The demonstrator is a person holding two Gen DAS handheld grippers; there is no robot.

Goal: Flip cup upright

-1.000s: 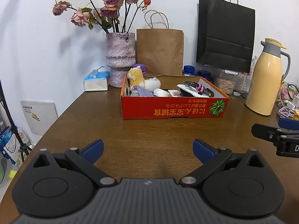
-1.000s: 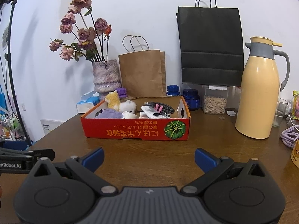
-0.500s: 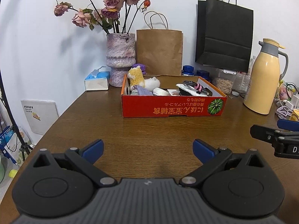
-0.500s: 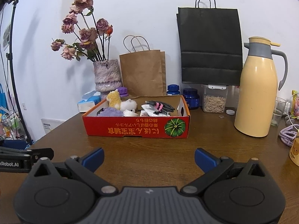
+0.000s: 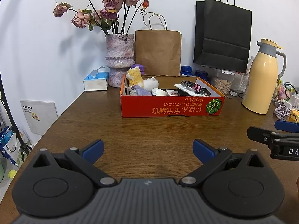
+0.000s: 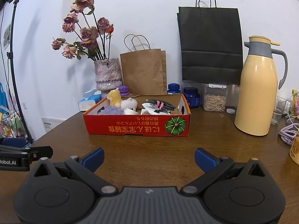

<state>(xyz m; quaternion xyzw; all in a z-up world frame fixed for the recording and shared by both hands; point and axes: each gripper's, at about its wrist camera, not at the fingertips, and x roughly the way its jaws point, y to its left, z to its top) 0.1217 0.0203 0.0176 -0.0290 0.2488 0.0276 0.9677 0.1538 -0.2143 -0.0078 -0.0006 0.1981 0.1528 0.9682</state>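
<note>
A yellow cup (image 6: pixel 294 149) with a bear face stands on the brown table (image 6: pixel 149 143) at the far right, cut off by the frame edge; it seems wider at the bottom. A sliver of that cup (image 5: pixel 293 116) also shows in the left wrist view, behind the right gripper's finger. My left gripper (image 5: pixel 148 147) is open over bare table, far left of the cup. My right gripper (image 6: pixel 149 155) is open too, with nothing between its fingers, and the cup lies to its right.
A red cardboard box (image 6: pixel 137 128) of soft toys and cables sits mid-table. A yellow thermos (image 6: pixel 256 93), a glass (image 6: pixel 279 110) and a purple cable (image 6: pixel 287 131) stand right. A vase of dried roses (image 5: pixel 119 63), a tissue box (image 5: pixel 96 81), paper bags and jars line the wall.
Both views have drifted slightly, so the thermos sits a little further left and more of the yellow cup shows at the right edge. Both grippers stay open.
</note>
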